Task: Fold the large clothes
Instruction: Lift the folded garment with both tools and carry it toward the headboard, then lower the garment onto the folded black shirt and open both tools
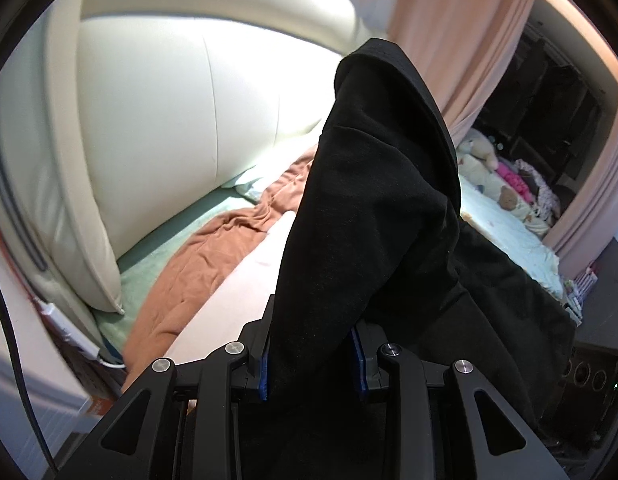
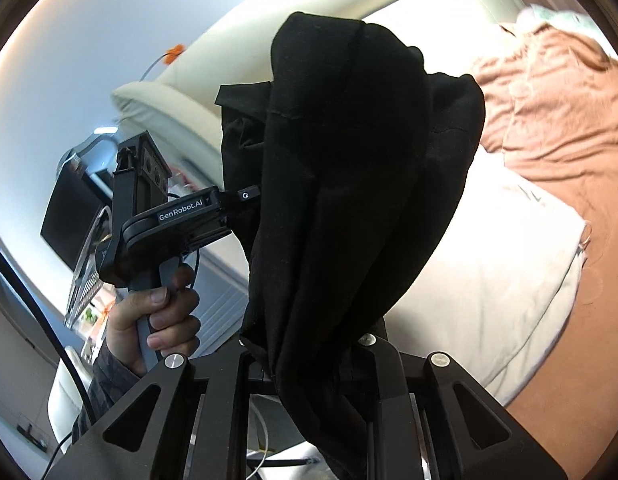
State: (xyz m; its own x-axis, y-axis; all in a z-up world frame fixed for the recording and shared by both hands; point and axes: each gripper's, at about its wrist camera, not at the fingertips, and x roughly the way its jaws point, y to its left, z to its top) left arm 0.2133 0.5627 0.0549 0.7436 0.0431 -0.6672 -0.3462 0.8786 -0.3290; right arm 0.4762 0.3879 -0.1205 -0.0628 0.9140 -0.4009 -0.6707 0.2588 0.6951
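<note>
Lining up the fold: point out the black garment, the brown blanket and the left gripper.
black garment [image 1: 369,220], left wrist view, draped middle.
brown blanket [image 2: 557,112], right wrist view, wrinkled surface.
left gripper [image 2: 251,194], right wrist view, fingertip end.

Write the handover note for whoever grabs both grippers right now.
Left gripper: shut on the black garment, cloth bunched between its blue pads.
Right gripper: shut on the same black garment; the left hand shows beside it in the right wrist view.
Garment hangs in the air between both grippers, above the bed with its brown blanket and white pillow.
Done: picked up. Left: spread it flat on the bed, then fold; no neat fold visible yet.
</note>
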